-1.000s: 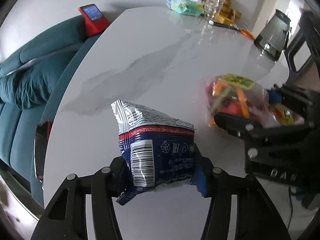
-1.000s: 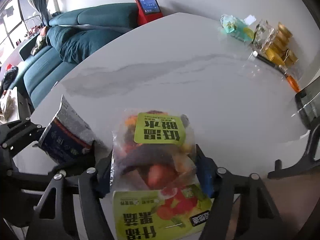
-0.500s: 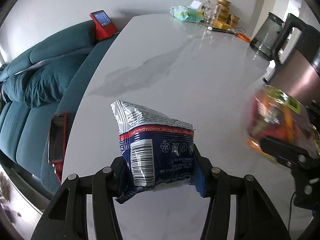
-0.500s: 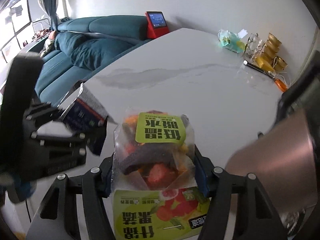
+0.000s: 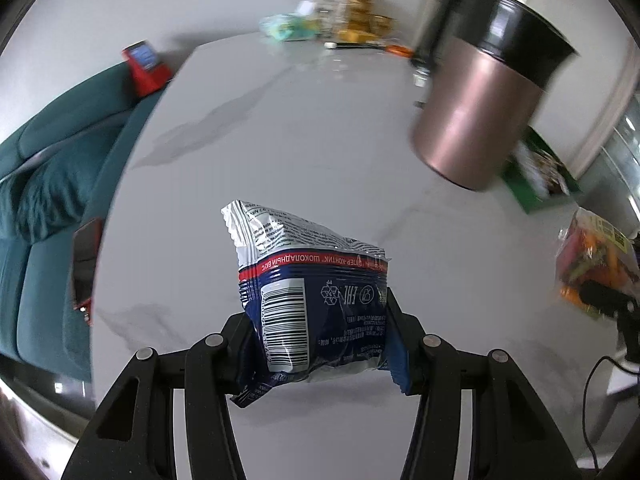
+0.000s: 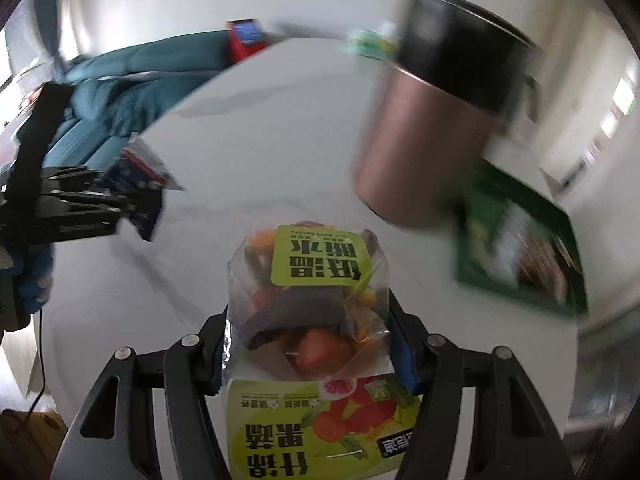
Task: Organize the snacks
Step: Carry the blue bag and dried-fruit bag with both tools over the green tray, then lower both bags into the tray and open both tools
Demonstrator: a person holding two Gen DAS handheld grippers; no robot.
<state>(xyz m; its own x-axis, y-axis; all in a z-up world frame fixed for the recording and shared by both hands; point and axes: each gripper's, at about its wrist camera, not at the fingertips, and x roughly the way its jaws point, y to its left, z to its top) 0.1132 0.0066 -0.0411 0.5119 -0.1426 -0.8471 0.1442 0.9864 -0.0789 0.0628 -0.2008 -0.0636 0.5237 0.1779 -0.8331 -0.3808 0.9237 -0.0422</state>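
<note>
Here a blue and silver snack packet (image 5: pixel 316 304) is clamped in the left claw (image 5: pixel 316 344) and held above the white table (image 5: pixel 304 152), toward its near edge. A clear bag of dried fruit (image 6: pixel 312 312) with a green label is gripped in the right claw (image 6: pixel 308 356), whose jaws have just been closing on it. A copper-coloured canister (image 5: pixel 480 96) and a green packet (image 6: pixel 520 240) are seen toward the table's right edge.

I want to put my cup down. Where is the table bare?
The wide white table is bare between the sofa-side edge and the copper canister. It is crowded at the far end, by the gold tins, and beside the canister, where a green packet lies.
</note>
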